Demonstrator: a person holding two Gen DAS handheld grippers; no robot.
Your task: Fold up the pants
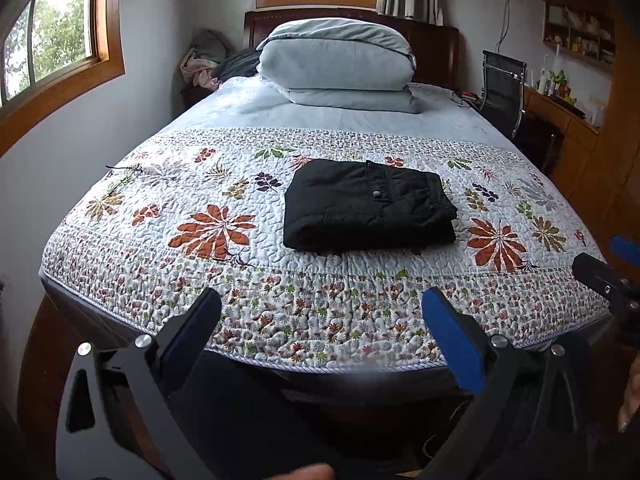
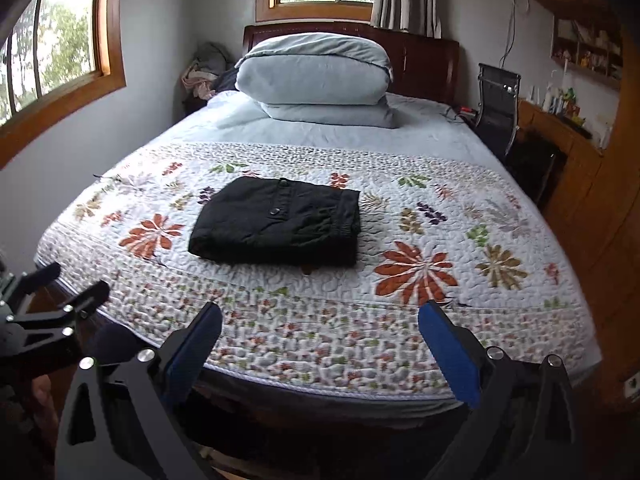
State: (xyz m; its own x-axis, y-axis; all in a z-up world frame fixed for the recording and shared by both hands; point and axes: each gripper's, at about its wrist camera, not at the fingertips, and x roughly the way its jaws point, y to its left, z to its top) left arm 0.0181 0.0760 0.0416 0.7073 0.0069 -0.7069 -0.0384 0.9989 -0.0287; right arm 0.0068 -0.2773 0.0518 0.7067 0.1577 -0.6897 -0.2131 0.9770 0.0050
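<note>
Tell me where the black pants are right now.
The folded black pants lie on the floral quilt near the bed's foot, right of centre in the left wrist view, untouched by either gripper.

The inner layers of the folded pants (image 1: 368, 206) are staying hidden from you beneath the top panel. The right gripper (image 1: 612, 268) is entering the left wrist view only partly, its body being cut off by the right edge. The left gripper (image 2: 56, 292) is likewise running off the left edge of the right wrist view. The shelf items (image 2: 586, 54) and desk bottles (image 1: 554, 80) are appearing too small to identify. A hand (image 1: 630, 400) is being cropped at the frame border.
</note>
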